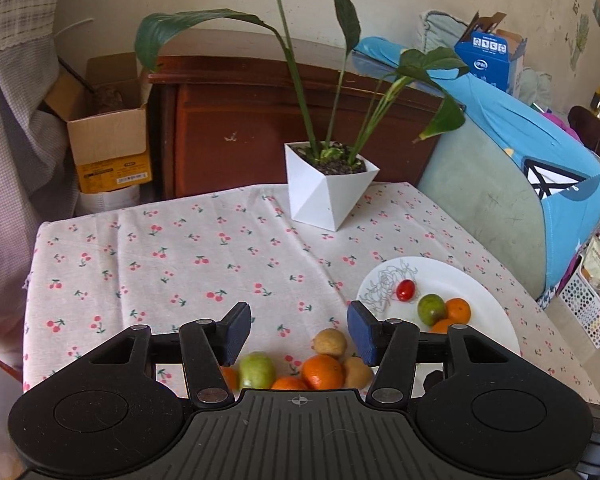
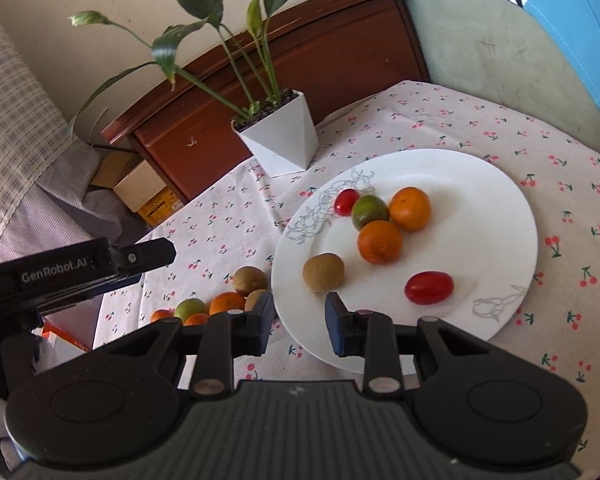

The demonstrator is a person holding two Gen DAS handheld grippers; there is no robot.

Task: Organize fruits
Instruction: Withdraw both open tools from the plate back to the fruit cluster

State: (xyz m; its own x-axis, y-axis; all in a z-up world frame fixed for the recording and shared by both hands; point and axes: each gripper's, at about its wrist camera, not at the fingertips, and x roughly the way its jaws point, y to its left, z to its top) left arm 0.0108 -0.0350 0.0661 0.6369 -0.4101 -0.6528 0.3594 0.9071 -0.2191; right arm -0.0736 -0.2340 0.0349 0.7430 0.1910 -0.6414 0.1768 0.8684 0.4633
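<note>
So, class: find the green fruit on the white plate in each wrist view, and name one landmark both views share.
Left wrist view: the green fruit on the plate sits at right of centre, beside an orange, just past the right finger of the left claw.
Right wrist view: the same fruit lies above centre, between a small red tomato and two oranges.
Shared landmark: the white plant pot.

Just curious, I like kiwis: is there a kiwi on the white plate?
Yes, one brown kiwi lies on the plate, near its left edge, apart from the oranges.
</note>
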